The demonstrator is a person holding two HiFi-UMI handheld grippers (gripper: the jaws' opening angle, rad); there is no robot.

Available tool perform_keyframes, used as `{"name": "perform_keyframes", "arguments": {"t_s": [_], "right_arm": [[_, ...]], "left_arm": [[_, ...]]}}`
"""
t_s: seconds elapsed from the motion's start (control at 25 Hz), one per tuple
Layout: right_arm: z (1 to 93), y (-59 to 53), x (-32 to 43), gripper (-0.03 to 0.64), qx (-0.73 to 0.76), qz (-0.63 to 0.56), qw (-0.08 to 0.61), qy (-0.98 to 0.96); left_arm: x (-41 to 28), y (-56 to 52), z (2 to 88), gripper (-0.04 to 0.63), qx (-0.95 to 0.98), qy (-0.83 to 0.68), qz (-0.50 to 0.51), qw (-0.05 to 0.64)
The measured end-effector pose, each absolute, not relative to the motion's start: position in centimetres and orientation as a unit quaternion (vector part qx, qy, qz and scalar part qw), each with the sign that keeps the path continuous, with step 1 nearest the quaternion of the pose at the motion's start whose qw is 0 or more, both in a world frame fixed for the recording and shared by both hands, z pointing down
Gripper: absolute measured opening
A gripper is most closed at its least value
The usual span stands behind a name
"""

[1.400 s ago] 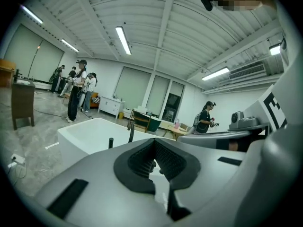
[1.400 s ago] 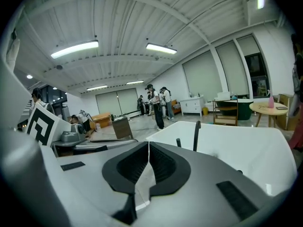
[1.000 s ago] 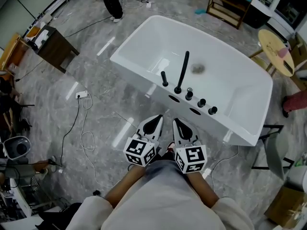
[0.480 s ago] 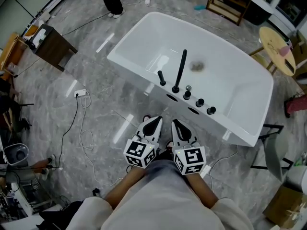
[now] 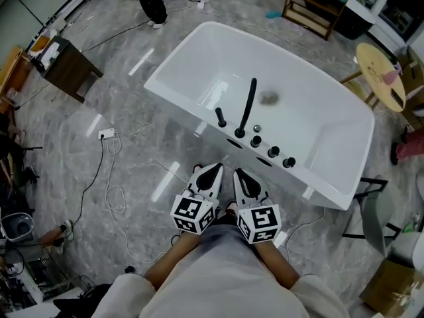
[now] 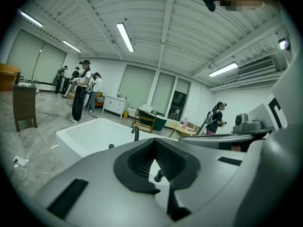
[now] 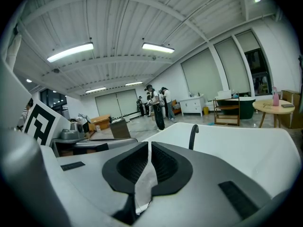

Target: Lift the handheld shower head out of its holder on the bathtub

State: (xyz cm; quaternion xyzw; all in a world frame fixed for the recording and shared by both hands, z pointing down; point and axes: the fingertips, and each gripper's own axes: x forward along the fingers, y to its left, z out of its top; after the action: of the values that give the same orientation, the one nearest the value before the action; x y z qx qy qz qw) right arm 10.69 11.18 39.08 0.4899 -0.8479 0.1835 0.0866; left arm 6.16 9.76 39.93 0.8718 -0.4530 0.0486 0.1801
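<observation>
The white bathtub [image 5: 173, 57] lies ahead in the head view, with black fittings on its near rim. The short black handheld shower head [image 5: 220, 116] stands upright in its holder, left of the tall curved spout [image 5: 248, 108] and a row of knobs [image 5: 273, 152]. My left gripper [image 5: 214, 167] and right gripper [image 5: 239, 173] hover side by side over the floor just short of the rim. Both are shut and hold nothing. The tub [image 6: 90, 136] and spout [image 6: 136, 133] show past the left jaws. The spout [image 7: 192, 137] also shows past the right jaws.
A dark wooden cabinet [image 5: 66, 65] stands at far left, with a power strip and cables [image 5: 106, 135] on the marble floor. A wooden shelf [image 5: 315, 5] and round table [image 5: 381, 68] sit beyond the tub. A person [image 5: 151, 2] stands at the back.
The view has slid a little, so the tub and fittings sit slightly lower and further left. Both grippers stay side by side and shut, nudged slightly towards the rim.
</observation>
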Motion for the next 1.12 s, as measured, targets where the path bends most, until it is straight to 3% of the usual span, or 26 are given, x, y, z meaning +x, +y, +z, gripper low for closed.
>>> {"name": "perform_keyframes", "arguments": {"t_s": [1.12], "right_arm": [[43.1,-5.3,3.8,0.02,0.549,0.23,0.142,-0.791]], "left_arm": [[0.3,-7.8,42.4,0.005,0.897,-0.37,0.06,0.235]]}}
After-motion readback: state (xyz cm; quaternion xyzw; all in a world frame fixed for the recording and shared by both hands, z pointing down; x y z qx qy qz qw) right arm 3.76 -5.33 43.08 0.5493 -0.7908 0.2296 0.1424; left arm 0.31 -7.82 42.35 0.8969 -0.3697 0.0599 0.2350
